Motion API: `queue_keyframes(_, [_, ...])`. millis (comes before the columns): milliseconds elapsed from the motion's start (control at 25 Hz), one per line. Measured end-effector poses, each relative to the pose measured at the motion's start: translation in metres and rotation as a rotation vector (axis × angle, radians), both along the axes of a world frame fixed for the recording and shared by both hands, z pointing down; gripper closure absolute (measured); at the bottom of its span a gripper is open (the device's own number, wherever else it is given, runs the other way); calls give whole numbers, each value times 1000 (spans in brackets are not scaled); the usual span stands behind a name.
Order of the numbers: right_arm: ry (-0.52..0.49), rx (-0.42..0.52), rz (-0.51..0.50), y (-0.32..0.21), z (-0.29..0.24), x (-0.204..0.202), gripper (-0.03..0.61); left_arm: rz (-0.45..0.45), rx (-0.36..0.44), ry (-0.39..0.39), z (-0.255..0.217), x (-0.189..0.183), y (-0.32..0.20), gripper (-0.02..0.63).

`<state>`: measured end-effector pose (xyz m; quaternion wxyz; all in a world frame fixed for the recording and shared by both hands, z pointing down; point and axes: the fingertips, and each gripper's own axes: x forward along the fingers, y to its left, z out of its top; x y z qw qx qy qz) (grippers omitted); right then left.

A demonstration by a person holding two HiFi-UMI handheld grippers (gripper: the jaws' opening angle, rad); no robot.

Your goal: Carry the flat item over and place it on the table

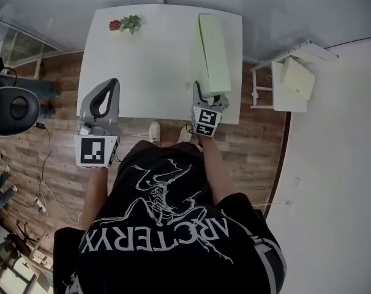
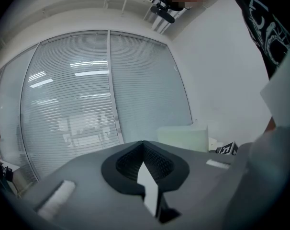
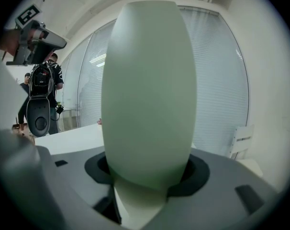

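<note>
The pale green flat oblong panel (image 1: 213, 52) is stretching lengthwise over the right side of the white rectangular table (image 1: 152, 66), in the upper centre-right of the head view. Its near end is sitting clamped between the jaws of the right gripper (image 1: 210, 97), by the table's near edge.

Bright, even light is given throughout. Pale light is diffused through the blinds (image 3: 217, 80) beyond the right gripper (image 3: 147, 181), and bright strips (image 2: 90, 73) are mirrored as glare ahead of the left gripper (image 2: 144, 150). The flat item (image 3: 150, 90), clamped close between the right jaws, is rendered soft, perhaps out of focus. Fisheye bending and dark vignetting are seen at the edges of both gripper views.
</note>
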<state>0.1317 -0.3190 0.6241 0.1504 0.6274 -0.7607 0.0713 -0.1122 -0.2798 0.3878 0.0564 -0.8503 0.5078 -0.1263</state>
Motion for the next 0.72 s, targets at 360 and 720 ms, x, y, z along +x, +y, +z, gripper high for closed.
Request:
queue_keyframes(360, [-9, -15, -11, 0, 1, 1, 301, -1, 6, 16, -2, 0, -1, 604])
queue_keyframes(720, [-54, 66, -78, 14, -54, -8, 245, 22, 19, 34, -4, 3, -1, 604])
